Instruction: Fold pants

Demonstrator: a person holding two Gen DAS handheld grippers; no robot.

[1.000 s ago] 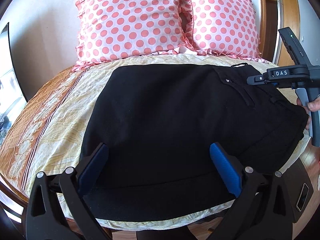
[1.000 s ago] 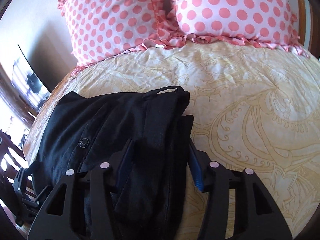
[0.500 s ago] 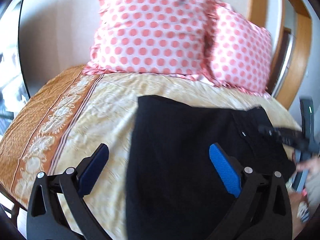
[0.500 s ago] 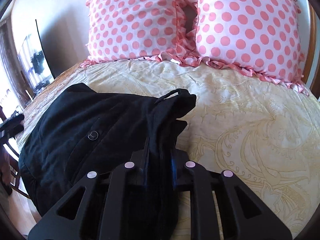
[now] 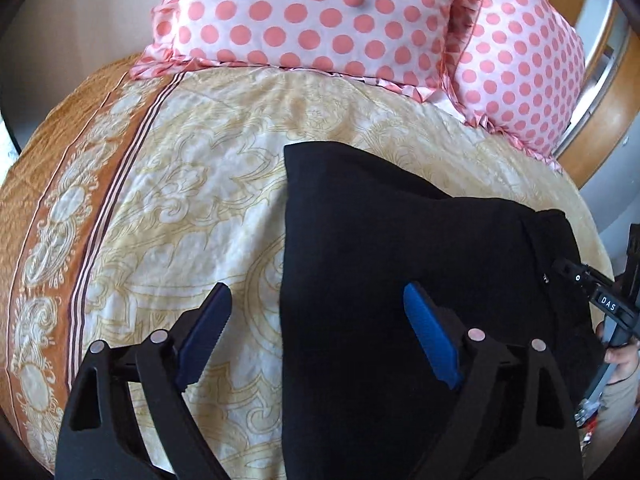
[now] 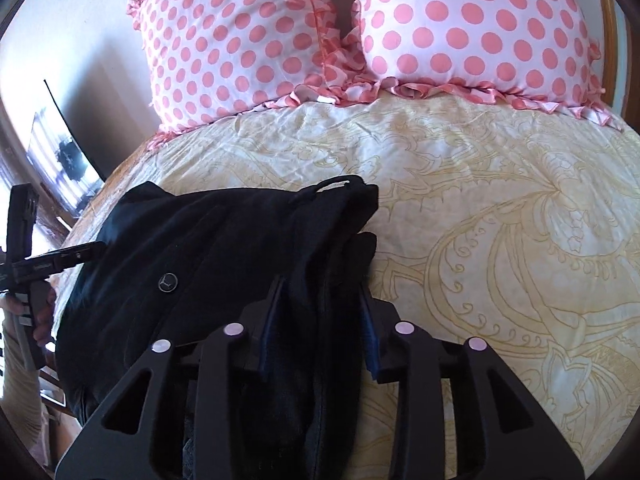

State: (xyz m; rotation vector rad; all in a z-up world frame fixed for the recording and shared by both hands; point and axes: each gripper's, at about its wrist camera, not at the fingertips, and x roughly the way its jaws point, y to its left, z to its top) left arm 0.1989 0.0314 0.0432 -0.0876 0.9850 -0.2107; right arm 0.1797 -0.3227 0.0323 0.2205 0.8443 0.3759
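Observation:
Black pants [image 5: 400,248] lie folded on the bed, and they show in the right wrist view [image 6: 208,248] with a button facing up. My left gripper [image 5: 316,336] is open and empty above the pants' left folded edge, one blue pad over the sheet, one over the cloth. My right gripper [image 6: 318,320] has its jaws partly apart around a thick bunch of the pants' right edge; whether they press it is unclear. The right gripper's body shows at the right edge of the left wrist view [image 5: 600,300].
Two pink polka-dot pillows [image 5: 320,20] [image 6: 460,28] stand at the head of the bed. The cream patterned bedspread [image 6: 500,240] has an orange border at the left [image 5: 60,200]. A wooden frame [image 5: 592,92] is at the far right.
My left gripper has swung left, from over the middle of the pants to their left edge. My right gripper closed on the right edge, then its jaws widened somewhat.

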